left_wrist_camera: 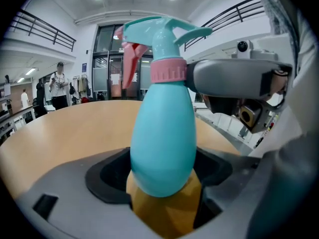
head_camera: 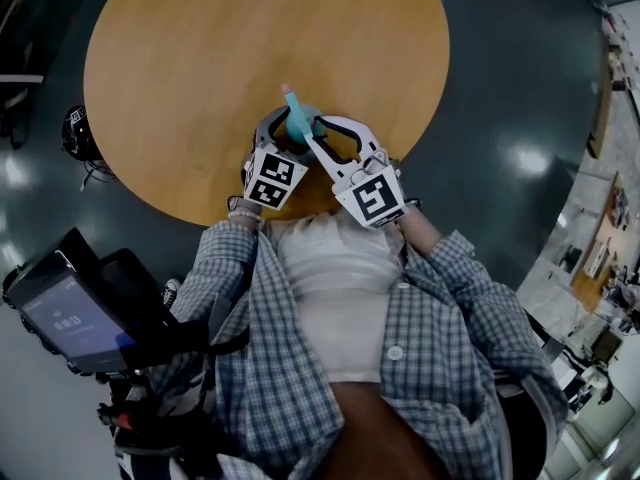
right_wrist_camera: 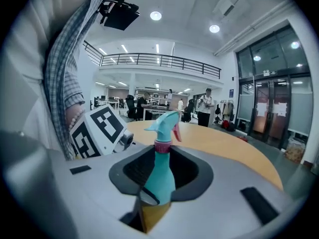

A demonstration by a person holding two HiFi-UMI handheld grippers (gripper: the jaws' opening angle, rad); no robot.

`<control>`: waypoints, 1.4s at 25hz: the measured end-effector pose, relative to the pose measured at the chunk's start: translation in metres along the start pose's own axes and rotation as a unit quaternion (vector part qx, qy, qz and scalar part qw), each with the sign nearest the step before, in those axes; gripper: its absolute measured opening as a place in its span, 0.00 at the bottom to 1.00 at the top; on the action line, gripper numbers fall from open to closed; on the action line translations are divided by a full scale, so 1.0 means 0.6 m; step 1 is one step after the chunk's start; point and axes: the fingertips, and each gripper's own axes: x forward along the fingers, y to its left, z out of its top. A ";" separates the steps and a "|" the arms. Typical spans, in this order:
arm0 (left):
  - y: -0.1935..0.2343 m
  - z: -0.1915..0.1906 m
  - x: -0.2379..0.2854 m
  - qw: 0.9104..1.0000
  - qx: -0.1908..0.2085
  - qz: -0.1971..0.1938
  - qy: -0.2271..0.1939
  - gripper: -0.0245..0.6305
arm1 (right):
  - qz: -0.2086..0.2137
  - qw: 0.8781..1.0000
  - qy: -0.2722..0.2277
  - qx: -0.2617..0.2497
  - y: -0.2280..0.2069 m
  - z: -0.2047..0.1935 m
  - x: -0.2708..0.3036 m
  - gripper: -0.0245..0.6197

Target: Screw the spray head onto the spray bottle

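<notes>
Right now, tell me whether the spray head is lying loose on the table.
No, the spray head sits atop the bottle at its pink collar.

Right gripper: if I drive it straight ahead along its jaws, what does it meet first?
The spray bottle, which stands between the right gripper's jaws, so hardly any travel is free. Past it only the round table shows, though depth is unclear.

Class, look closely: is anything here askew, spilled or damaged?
Nothing stands out. The spray head sits in line with the teal bottle, its pink collar even, with no spill on the wooden table. The left gripper holds the bottle's body.
</notes>
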 end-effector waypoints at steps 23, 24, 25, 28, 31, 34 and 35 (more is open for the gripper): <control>-0.018 0.009 0.010 0.999 0.019 -0.035 0.000 0.62 | 0.303 0.947 0.101 0.008 -0.022 0.002 -0.015 0.27; -0.019 0.007 0.009 0.999 0.019 -0.036 0.000 0.62 | 0.309 0.946 0.102 0.008 -0.020 0.002 -0.011 0.27; -0.020 0.007 0.009 0.999 0.019 -0.036 0.000 0.62 | 0.314 0.944 0.103 0.008 -0.018 0.001 -0.009 0.27; -0.023 0.008 0.007 0.999 0.020 -0.038 0.001 0.62 | 0.323 0.941 0.098 -0.007 -0.007 0.001 -0.004 0.24; -0.026 0.008 0.004 0.999 0.022 -0.040 0.000 0.62 | 0.310 0.947 0.081 -0.035 -0.003 0.003 -0.007 0.22; -0.028 0.009 0.000 0.999 0.025 -0.036 -0.002 0.62 | 0.268 0.960 0.064 -0.046 -0.001 0.005 -0.011 0.22; -0.028 0.010 0.000 0.999 0.025 -0.036 -0.003 0.62 | 0.247 0.966 0.057 -0.046 -0.001 0.005 -0.012 0.22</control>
